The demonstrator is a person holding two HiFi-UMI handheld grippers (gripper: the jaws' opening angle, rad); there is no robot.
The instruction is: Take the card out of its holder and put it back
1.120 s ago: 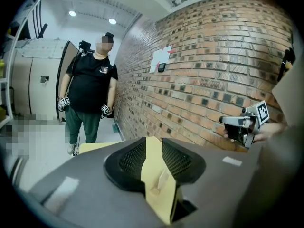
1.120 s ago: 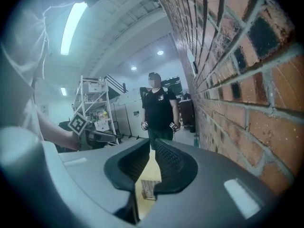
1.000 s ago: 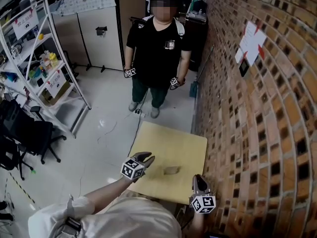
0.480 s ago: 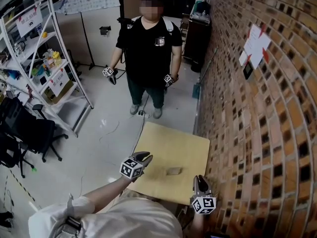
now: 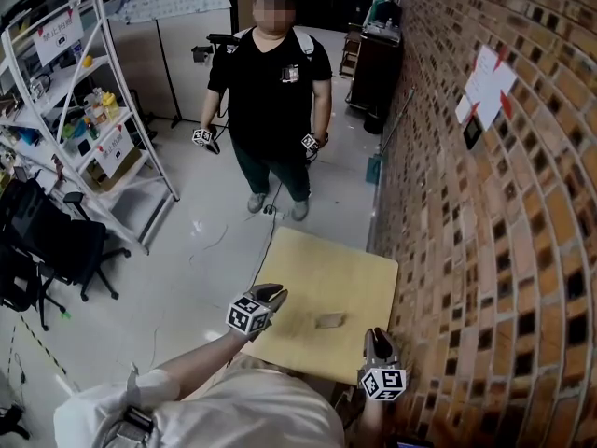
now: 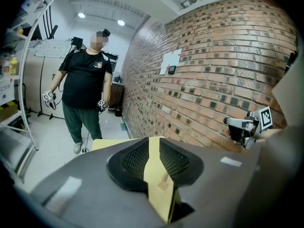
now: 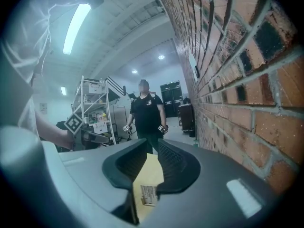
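The card holder [image 5: 328, 321], a small flat tan piece with the card in it, lies on the square tan table [image 5: 308, 259]. My left gripper [image 5: 273, 295] hovers over the table's left edge, left of the holder. Its jaws are closing, and a narrow gap between them holds nothing. In the left gripper view [image 6: 154, 141] that gap frames the holder [image 6: 163, 184] below. My right gripper [image 5: 376, 337] stands open at the near right corner. Its own view [image 7: 152, 145] looks down on the labelled card [image 7: 148, 194].
A brick wall [image 5: 485, 250] runs close along the table's right side. A person in black [image 5: 270, 82] stands beyond the far edge, holding two grippers. A white shelf rack [image 5: 84, 110] and dark chairs [image 5: 47, 250] stand at the left.
The person at the back has shifted left and swung one hand outward. My two grippers and the holder stay about where they were.
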